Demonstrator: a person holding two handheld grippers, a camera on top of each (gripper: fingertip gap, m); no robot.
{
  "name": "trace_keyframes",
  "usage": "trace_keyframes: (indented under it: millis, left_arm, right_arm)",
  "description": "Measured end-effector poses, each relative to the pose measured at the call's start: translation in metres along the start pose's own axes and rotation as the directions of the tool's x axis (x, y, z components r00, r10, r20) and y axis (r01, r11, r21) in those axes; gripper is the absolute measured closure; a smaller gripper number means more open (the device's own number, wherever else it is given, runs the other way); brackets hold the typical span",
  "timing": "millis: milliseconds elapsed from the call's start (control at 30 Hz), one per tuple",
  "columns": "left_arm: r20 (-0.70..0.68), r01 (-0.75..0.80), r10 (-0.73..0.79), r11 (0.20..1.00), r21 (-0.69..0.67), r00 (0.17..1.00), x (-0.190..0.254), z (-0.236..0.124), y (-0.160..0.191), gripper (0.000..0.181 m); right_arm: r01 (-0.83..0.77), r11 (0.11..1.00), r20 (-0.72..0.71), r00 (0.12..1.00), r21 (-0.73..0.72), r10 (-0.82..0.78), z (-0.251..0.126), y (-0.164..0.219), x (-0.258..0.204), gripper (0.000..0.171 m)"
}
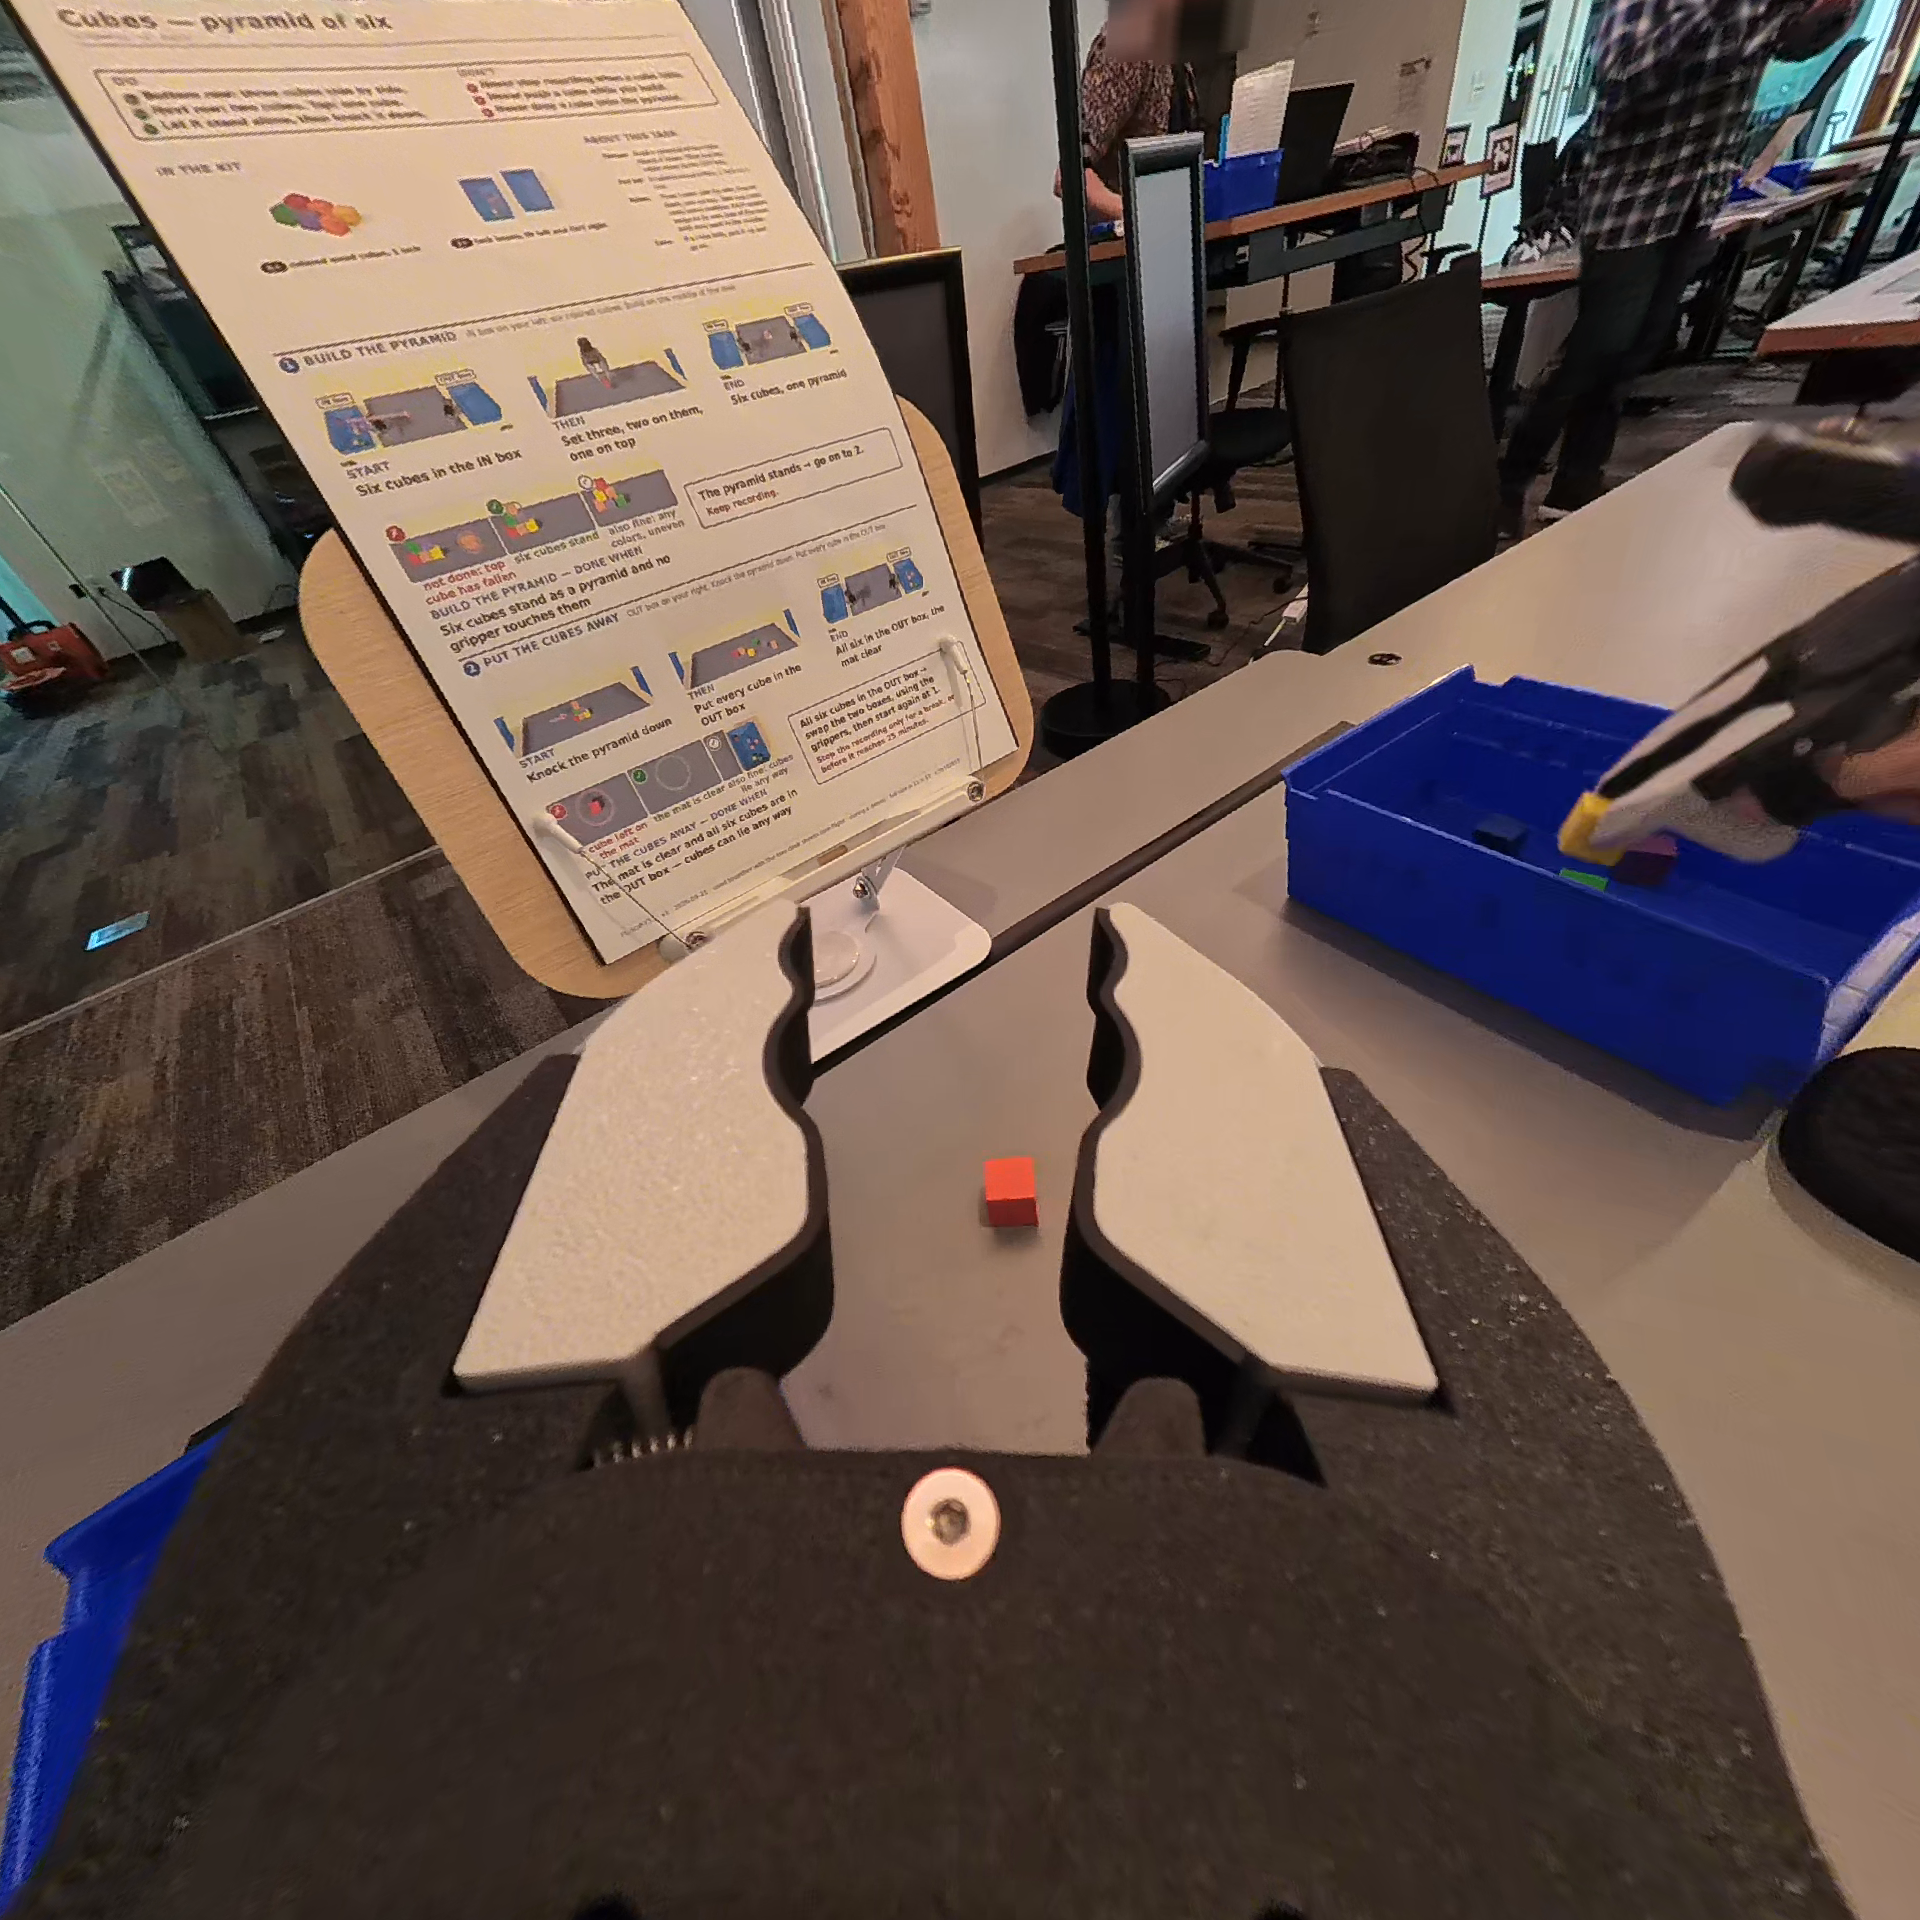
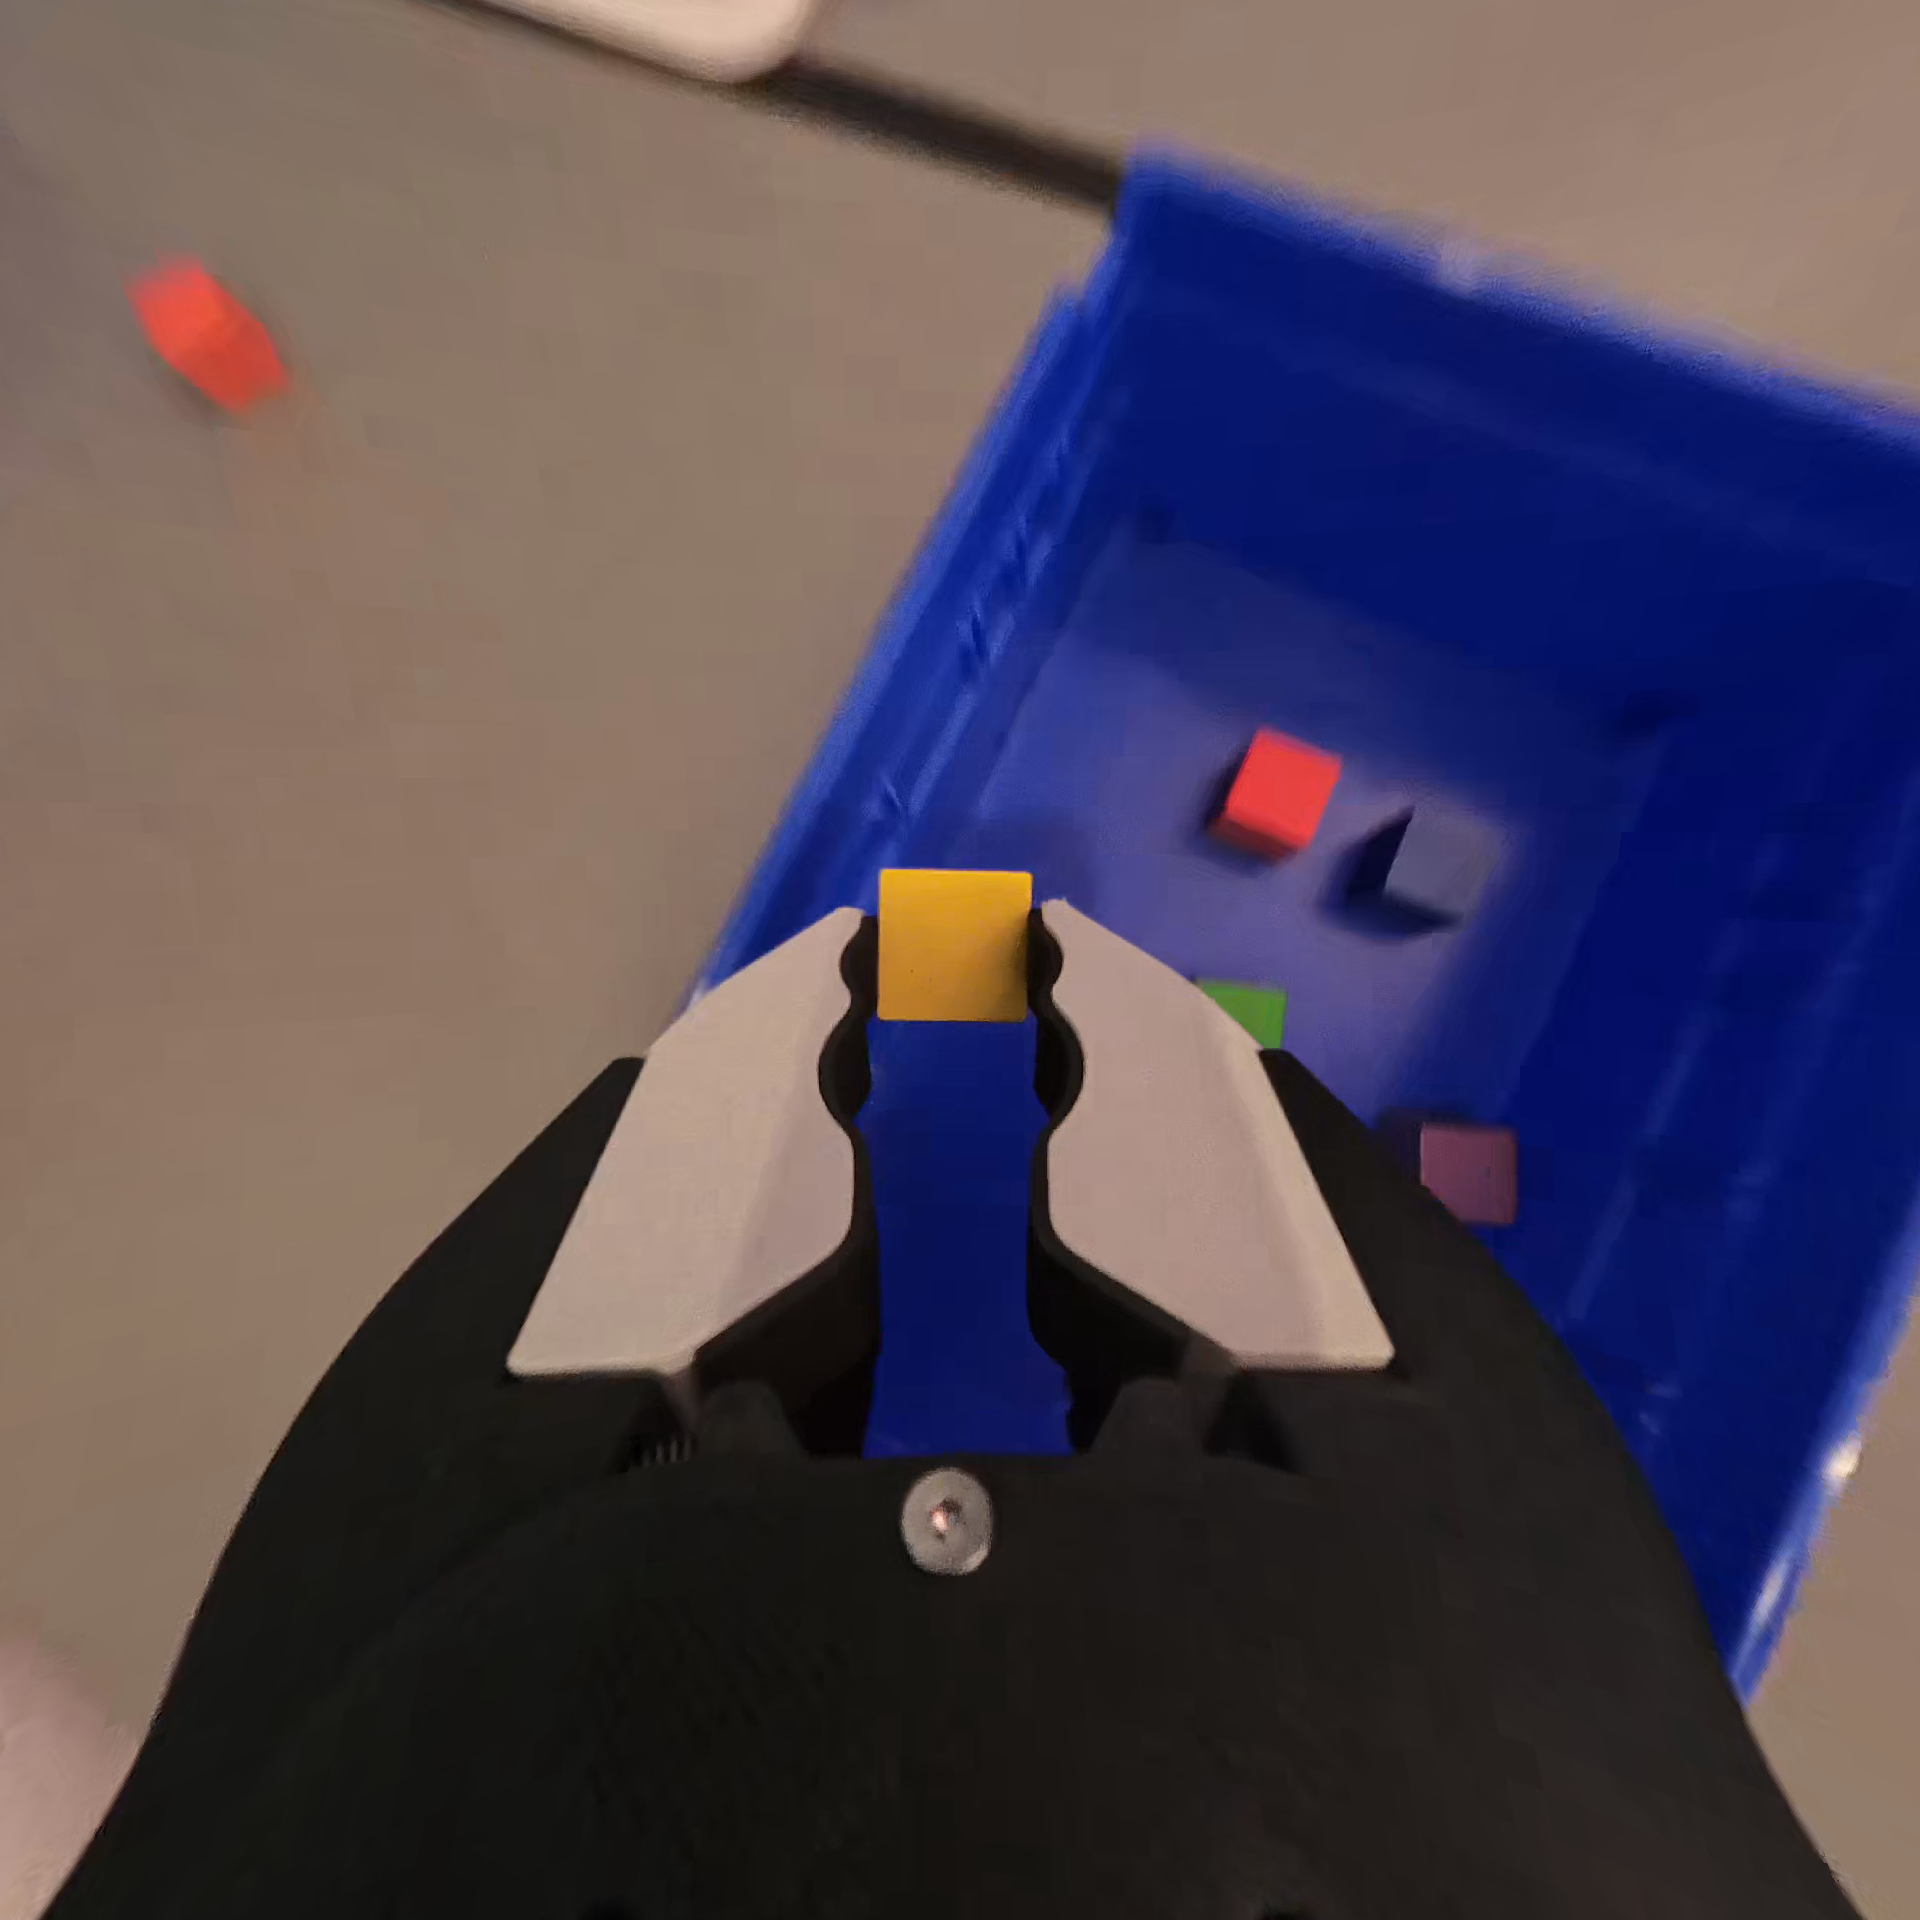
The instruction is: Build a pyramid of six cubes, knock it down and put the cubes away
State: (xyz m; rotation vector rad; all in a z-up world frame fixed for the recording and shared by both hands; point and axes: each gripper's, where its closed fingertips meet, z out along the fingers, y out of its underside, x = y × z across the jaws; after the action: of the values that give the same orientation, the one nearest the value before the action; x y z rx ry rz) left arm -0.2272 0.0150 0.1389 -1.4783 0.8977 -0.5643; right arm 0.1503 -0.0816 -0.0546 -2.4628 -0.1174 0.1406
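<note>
The right tongs (image 2: 954,940) grip a yellow cube (image 2: 954,945) by two opposite faces at the very tips, holding it over the near left wall of the blue bin (image 2: 1299,343), apparently so it can drop in beside the others. Already on the bin floor lie a red cube (image 2: 1276,792), a dark blue cube (image 2: 1439,868), a green cube (image 2: 1247,1013) partly hidden by a finger, and a purple cube (image 2: 1467,1172), scattered apart since their order seems not to matter here. The left tongs (image 1: 948,971) hang open and empty above the surface (image 1: 1455,1174), straddling an orange-red cube (image 1: 1010,1192) that sits alone on the dark mat (image 1: 935,1299), likely lined up for the last pickup
</note>
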Motion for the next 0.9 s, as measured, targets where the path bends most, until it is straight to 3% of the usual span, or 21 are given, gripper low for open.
trace_keyframes:
  millis: [133,233,367,500,567,700,900]
  left_arm:
    - [-0.004,-0.006,0.006,1.000,-0.018,1.000,0.004,0.003,0.004,0.130]
    - [-0.004,-0.007,0.007,1.000,-0.017,1.000,0.004,0.003,0.003,0.130]
    - [0.000,-0.002,0.002,1.000,-0.006,1.000,0.002,0.002,0.001,0.130]
    - [-0.001,-0.005,0.005,1.000,-0.017,1.000,0.003,0.005,0.003,0.130]
    - [-0.003,-0.012,0.012,1.000,-0.020,1.000,0.005,0.004,0.004,0.130]
    - [-0.011,-0.024,0.024,1.000,-0.016,1.000,0.009,0.002,0.003,0.130]
    - [-0.020,-0.014,0.014,1.000,-0.022,1.000,0.007,0.004,0.006,0.130]
  right_arm:
    - [-0.044,0.991,-0.005,0.999,-0.130,0.044,0.034,0.049,0.014,0.142]
    - [-0.089,0.988,-0.061,0.995,-0.127,0.082,0.028,0.045,0.022,0.117]
    - [0.055,0.993,-0.231,0.973,0.105,-0.030,-0.025,-0.026,0.004,0.122]
    - [0.298,0.896,-0.201,0.949,0.331,-0.241,-0.047,-0.105,-0.091,0.123]
    - [0.383,0.852,-0.100,0.922,0.357,-0.373,-0.023,-0.126,-0.148,0.123]
    - [0.494,0.805,0.087,0.833,0.329,-0.547,0.068,-0.137,-0.231,0.122]
    - [0.561,0.810,0.146,0.799,0.172,-0.584,0.184,-0.117,-0.269,0.122]
